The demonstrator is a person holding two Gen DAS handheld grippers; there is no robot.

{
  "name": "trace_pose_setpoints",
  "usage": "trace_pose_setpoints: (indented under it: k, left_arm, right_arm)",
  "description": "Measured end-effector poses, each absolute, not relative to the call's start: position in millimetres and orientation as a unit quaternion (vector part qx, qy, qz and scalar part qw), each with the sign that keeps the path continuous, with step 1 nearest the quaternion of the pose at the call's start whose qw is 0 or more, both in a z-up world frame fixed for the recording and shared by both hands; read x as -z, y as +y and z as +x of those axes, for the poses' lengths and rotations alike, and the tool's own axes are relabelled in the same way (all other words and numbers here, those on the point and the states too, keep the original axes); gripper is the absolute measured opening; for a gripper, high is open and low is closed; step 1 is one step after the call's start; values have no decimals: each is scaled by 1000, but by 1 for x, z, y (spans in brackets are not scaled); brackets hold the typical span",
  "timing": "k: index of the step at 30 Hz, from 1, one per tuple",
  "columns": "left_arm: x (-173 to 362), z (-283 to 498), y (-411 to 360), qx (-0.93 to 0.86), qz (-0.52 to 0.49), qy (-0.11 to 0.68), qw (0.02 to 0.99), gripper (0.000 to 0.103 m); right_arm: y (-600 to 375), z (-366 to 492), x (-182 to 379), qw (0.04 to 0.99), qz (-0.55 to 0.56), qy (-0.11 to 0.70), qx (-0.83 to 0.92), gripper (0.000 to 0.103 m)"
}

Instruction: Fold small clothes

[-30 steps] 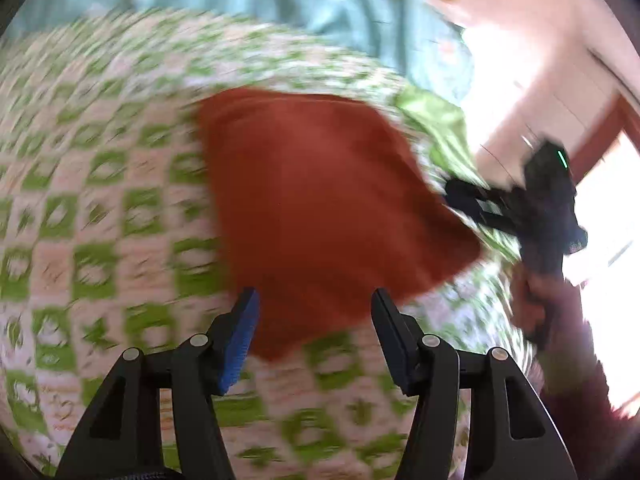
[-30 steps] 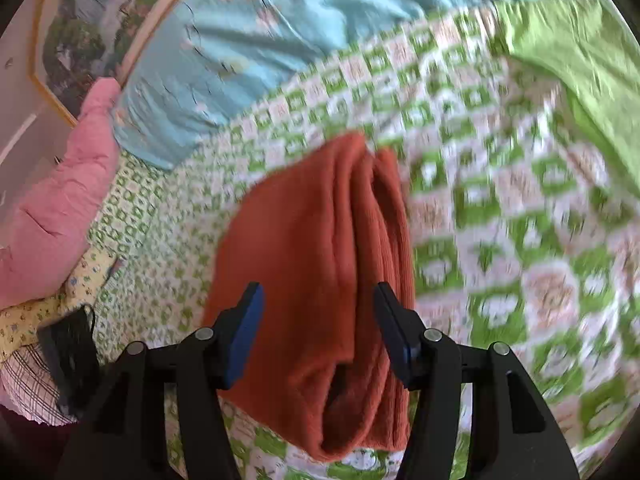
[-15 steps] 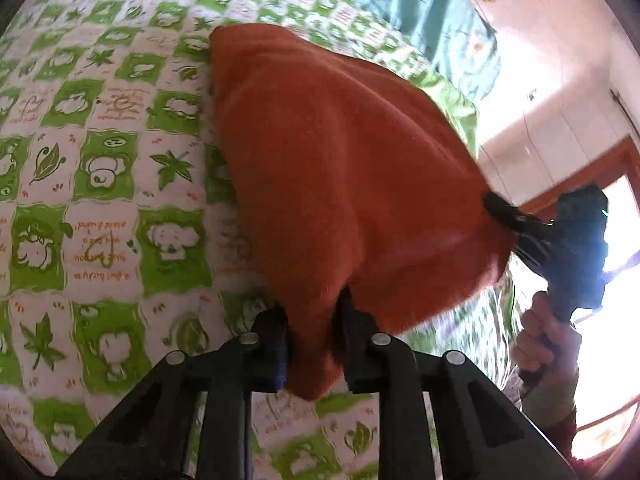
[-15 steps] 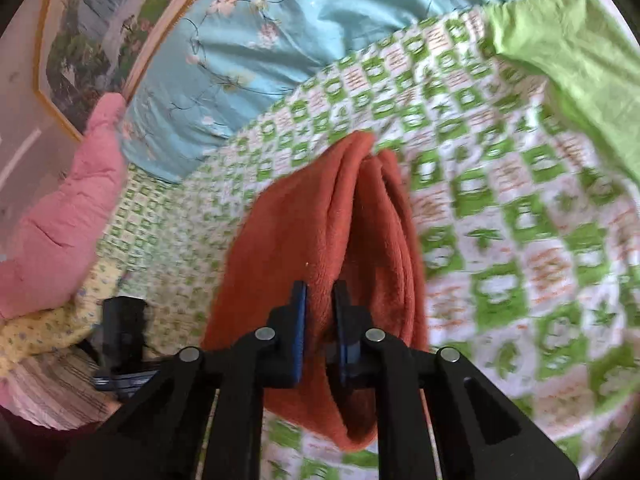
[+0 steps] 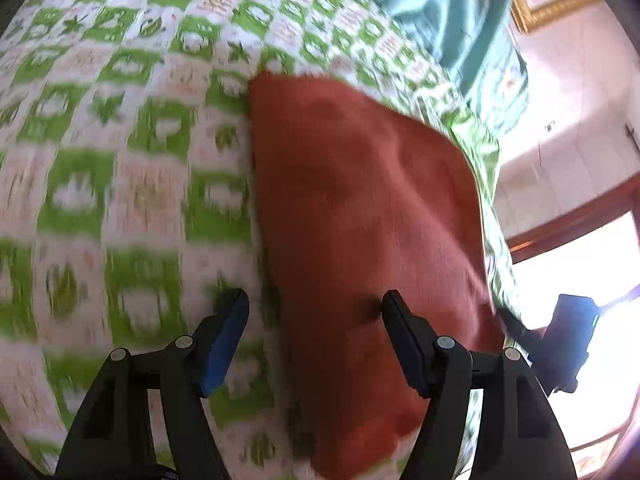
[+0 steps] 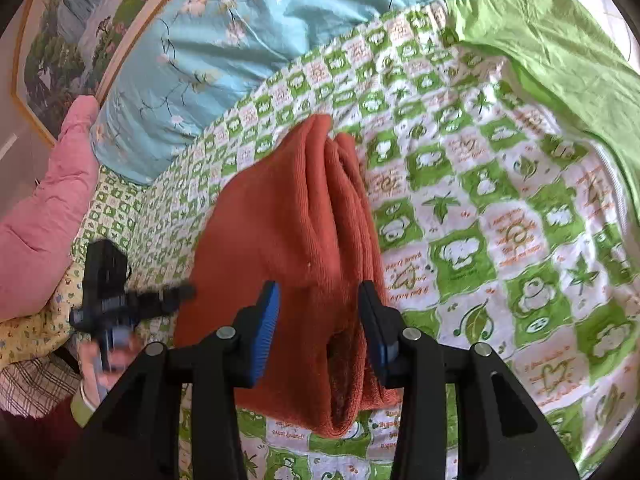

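Observation:
A rust-orange folded cloth (image 5: 360, 220) lies on the green-and-white checked bedspread (image 5: 120, 160). My left gripper (image 5: 314, 312) is open, its jaws standing apart over the cloth's near end, holding nothing. In the right wrist view the same cloth (image 6: 280, 232) lies folded in layers. My right gripper (image 6: 319, 304) is open, its jaws either side of the cloth's near end. The left gripper also shows in the right wrist view (image 6: 188, 290), off the cloth's left edge. The right gripper's body shows at the right edge of the left wrist view (image 5: 568, 336).
A light blue flowered sheet (image 6: 248, 24) lies at the far side of the bed. A plain green cloth (image 6: 560, 48) lies at the far right. A pink padded garment (image 6: 44, 208) lies at the left. A framed picture (image 6: 72, 20) leans beyond it.
Both grippers were shut on the cloth's ends half a second ago. Now both have opened and let it go, and the cloth lies on the bedspread.

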State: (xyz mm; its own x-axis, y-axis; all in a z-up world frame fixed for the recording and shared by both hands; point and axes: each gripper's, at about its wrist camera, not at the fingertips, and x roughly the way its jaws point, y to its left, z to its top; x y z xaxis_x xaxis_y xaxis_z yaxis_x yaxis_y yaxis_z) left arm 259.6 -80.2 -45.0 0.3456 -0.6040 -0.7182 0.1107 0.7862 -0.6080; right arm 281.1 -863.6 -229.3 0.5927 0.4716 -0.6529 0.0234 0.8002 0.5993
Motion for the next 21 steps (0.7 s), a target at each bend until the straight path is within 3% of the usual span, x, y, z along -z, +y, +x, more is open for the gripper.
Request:
trace_pose_setpoints:
  k: [10, 12, 13, 15, 17, 21]
  left_arm:
    - [48, 363, -56, 205, -284, 515, 783, 70]
    - [53, 382, -55, 204, -292, 516, 779, 66]
    - [55, 392, -56, 203, -295, 515, 779, 59]
    - [58, 404, -58, 203, -291, 513, 781, 19]
    - [55, 415, -67, 200, -274, 512, 789, 11]
    - [16, 416, -86, 200, -206, 456, 842, 9]
  right_arm:
    - [-854, 280, 244, 839, 271, 450, -144, 38]
    - [-855, 280, 246, 838, 269, 450, -147, 37]
    - [-856, 280, 246, 838, 270, 450, -149, 36]
    - [-858, 279, 248, 837, 273, 449, -150, 34]
    - [-859, 279, 248, 837, 273, 449, -148, 25]
    - [-859, 277, 245, 838, 266, 452, -152, 18]
